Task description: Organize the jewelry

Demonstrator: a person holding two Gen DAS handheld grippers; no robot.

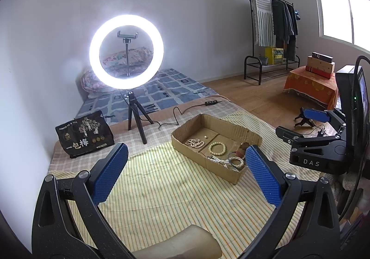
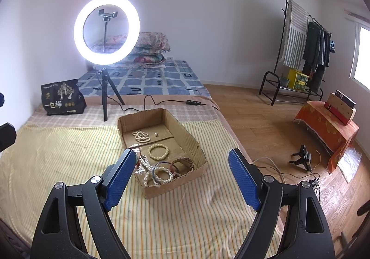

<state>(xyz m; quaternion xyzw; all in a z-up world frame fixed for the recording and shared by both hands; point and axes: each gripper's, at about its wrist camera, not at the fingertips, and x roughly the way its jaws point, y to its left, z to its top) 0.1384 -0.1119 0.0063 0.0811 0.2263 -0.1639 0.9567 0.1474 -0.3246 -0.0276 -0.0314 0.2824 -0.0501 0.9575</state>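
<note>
Ahead, both tongs, left tongs (image 1: 186, 158) and right tongs (image 2: 181, 160), gape wide and empty; a glowing white ring light (image 2: 106, 29) stands behind the shallow cardboard tray (image 2: 196, 143) of bead bracelets (image 2: 158, 151).

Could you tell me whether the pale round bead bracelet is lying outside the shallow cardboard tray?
No, the pale round bead bracelet lies inside the shallow cardboard tray, near its middle.

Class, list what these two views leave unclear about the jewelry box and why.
- Left wrist view: the box's near-corner pile is partly hidden by the left claw's finger.
- Right wrist view: the right claw's finger covers the pile's left edge.
- Both views: the small bead is too tiny to identify.
</note>
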